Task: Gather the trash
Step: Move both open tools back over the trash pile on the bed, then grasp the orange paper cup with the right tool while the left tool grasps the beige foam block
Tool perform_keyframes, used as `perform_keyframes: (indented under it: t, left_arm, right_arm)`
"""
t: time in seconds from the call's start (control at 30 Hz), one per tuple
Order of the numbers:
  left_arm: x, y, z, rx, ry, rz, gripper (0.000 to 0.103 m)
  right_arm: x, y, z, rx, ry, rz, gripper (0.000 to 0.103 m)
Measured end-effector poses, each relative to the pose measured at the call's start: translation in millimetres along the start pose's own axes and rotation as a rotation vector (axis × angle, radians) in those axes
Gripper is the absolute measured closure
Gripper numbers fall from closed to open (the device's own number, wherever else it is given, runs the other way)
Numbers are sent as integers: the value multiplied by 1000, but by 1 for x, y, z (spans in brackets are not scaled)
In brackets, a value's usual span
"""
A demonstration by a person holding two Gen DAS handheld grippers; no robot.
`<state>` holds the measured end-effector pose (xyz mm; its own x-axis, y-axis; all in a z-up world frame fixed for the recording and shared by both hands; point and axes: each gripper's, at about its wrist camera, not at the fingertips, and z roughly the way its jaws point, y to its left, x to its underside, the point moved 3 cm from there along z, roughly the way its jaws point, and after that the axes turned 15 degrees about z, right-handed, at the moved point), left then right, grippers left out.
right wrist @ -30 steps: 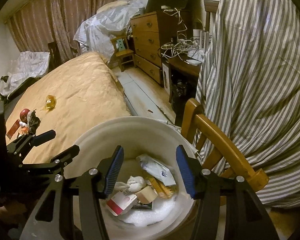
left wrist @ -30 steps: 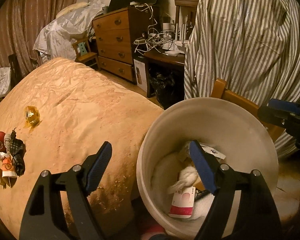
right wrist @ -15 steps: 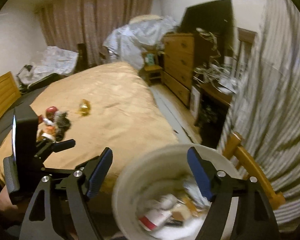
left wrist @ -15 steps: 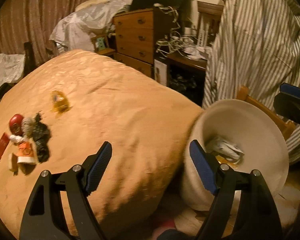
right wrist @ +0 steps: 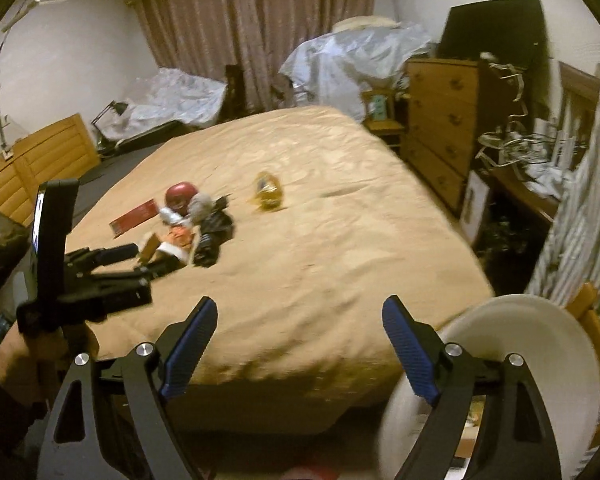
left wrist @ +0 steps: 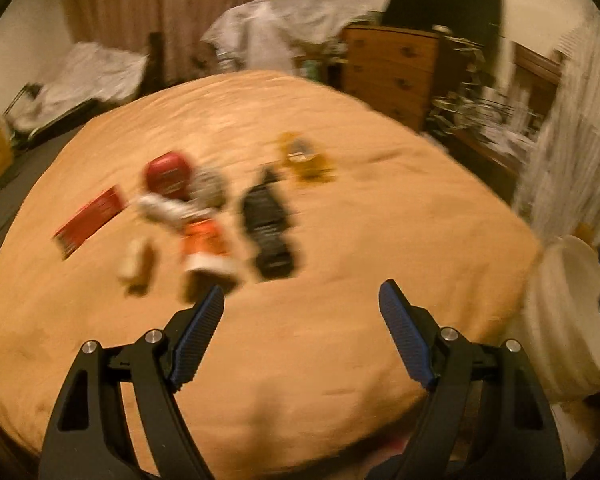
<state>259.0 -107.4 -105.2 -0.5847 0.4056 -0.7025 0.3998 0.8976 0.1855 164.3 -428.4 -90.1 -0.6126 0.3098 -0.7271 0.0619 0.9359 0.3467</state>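
Both grippers have swung from the white bin (right wrist: 532, 344) toward the bed (right wrist: 320, 248).
Left gripper (left wrist: 300, 320) open, empty; right gripper (right wrist: 296, 332) opening, empty; trash pile (right wrist: 192, 224) ahead.

Bedroom (bed (right wrist: 300, 208), dresser (right wrist: 440, 120))

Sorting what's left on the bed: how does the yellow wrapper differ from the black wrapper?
The yellow wrapper is translucent and lies alone, farther up the bed. The black wrapper is dark, longer, and lies against the pile of other trash. Both are crumpled and untouched.
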Motion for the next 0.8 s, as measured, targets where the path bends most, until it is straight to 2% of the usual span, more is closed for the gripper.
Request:
perform_keyframes:
  t: [0.2, 0.47, 0.6, 0.67, 0.8]
  left_arm:
    - [26, 61, 2, -74, 35, -83, 26]
    - [41, 132, 6, -152, 28, -141, 26]
    - [43, 159, 33, -109, 59, -143, 26]
    - [43, 163, 52, -91, 91, -106, 26]
    - [39, 162, 76, -85, 105, -71, 26]
  right_arm:
    - [8, 40, 35, -47, 42, -40, 18]
    - [16, 90, 81, -118, 114, -73, 17]
    - [20, 105, 99, -136, 140, -83, 17]
    - [22, 113, 110, -145, 159, -82, 17]
    - [25, 124, 131, -157, 194, -86, 17]
